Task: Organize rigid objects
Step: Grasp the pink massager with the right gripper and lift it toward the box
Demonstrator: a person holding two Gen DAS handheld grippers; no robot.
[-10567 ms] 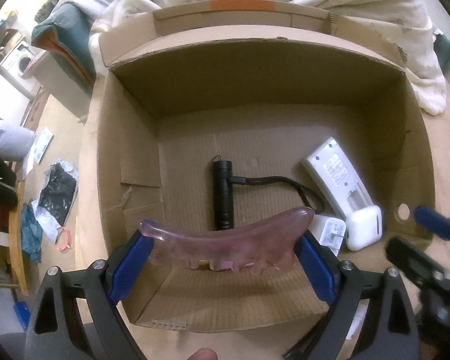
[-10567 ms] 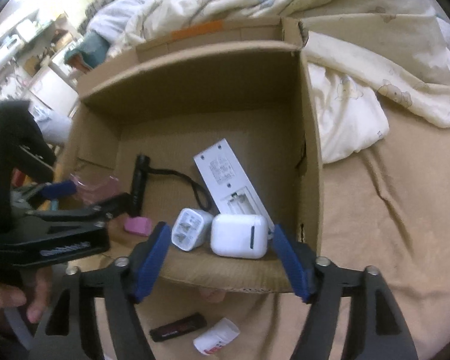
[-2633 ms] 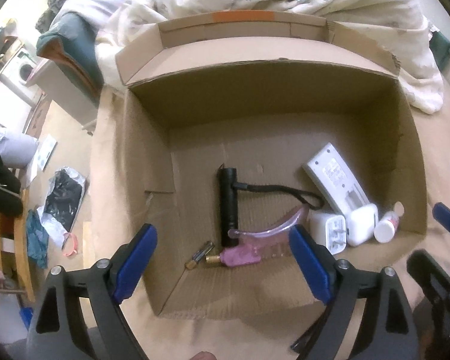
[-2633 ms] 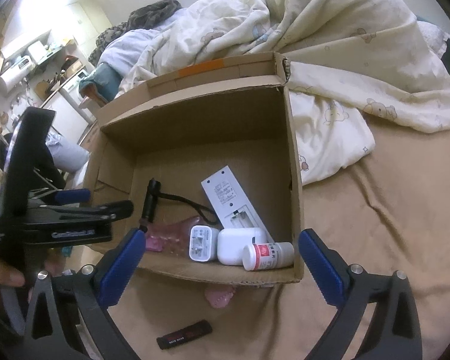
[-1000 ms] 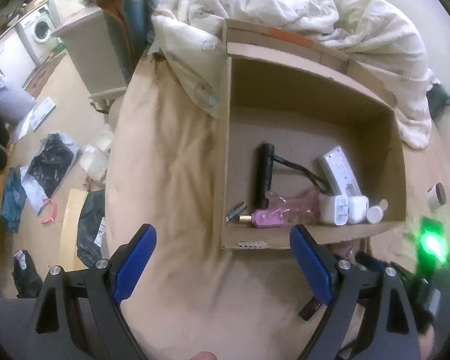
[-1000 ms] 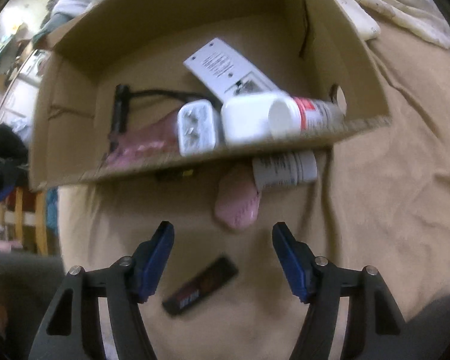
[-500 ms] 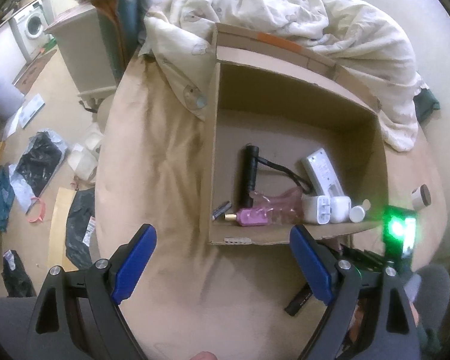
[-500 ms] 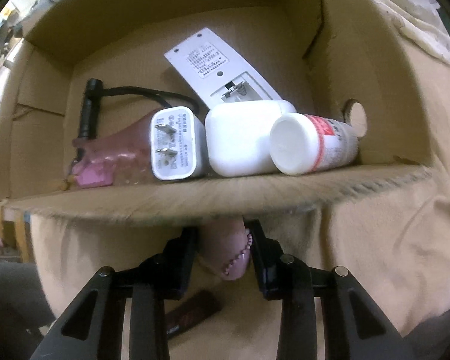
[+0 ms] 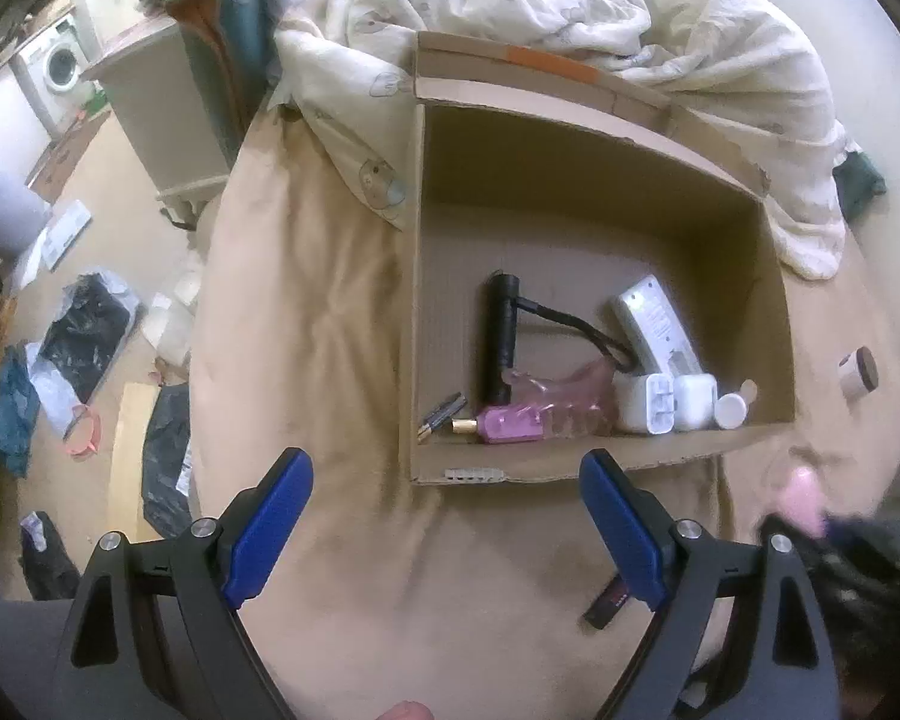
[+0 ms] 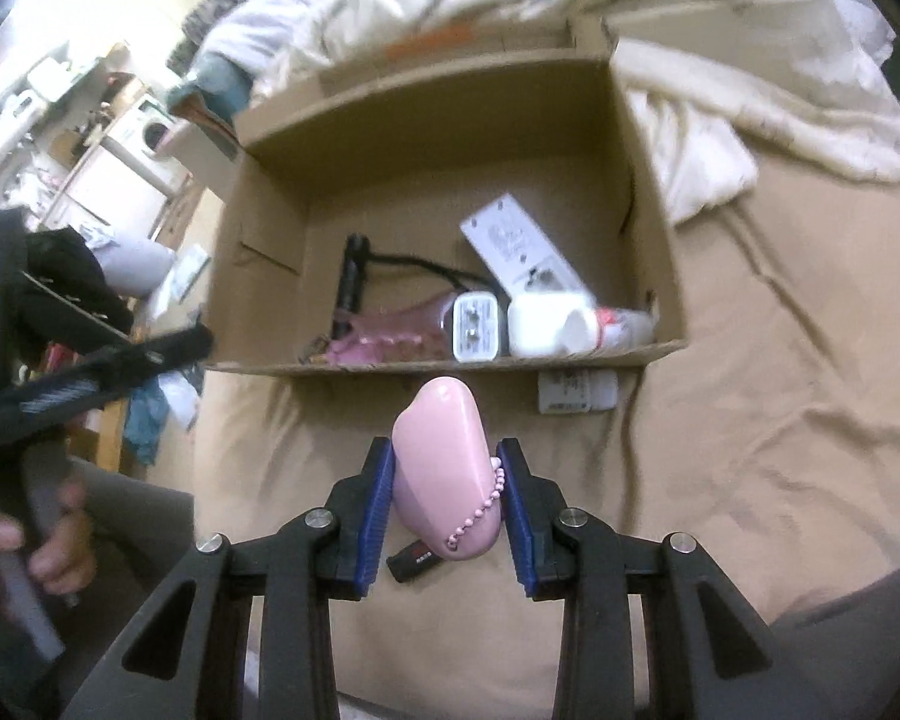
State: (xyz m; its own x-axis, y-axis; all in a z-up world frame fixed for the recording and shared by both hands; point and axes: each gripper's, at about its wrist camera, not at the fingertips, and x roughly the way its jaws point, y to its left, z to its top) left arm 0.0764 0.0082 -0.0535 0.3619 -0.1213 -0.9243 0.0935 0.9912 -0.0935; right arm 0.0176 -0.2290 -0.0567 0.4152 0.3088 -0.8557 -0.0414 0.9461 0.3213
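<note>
My right gripper is shut on a pink oval case with a bead chain, held above the tan bedsheet just in front of the cardboard box. The box holds a black flashlight, a white remote, a white charger, a white earbud case, a pill bottle, a pink comb and batteries. My left gripper is open and empty, well before the box's left front corner. A black USB stick lies on the sheet under the right gripper.
A small round jar lies on the bed right of the box. A rumpled cream duvet lies behind the box. The bed's left edge drops to a cluttered floor with bags.
The right gripper has closed on the pink case and lifted it back from under the box's front wall. The left gripper has stayed open and drawn back a little.
</note>
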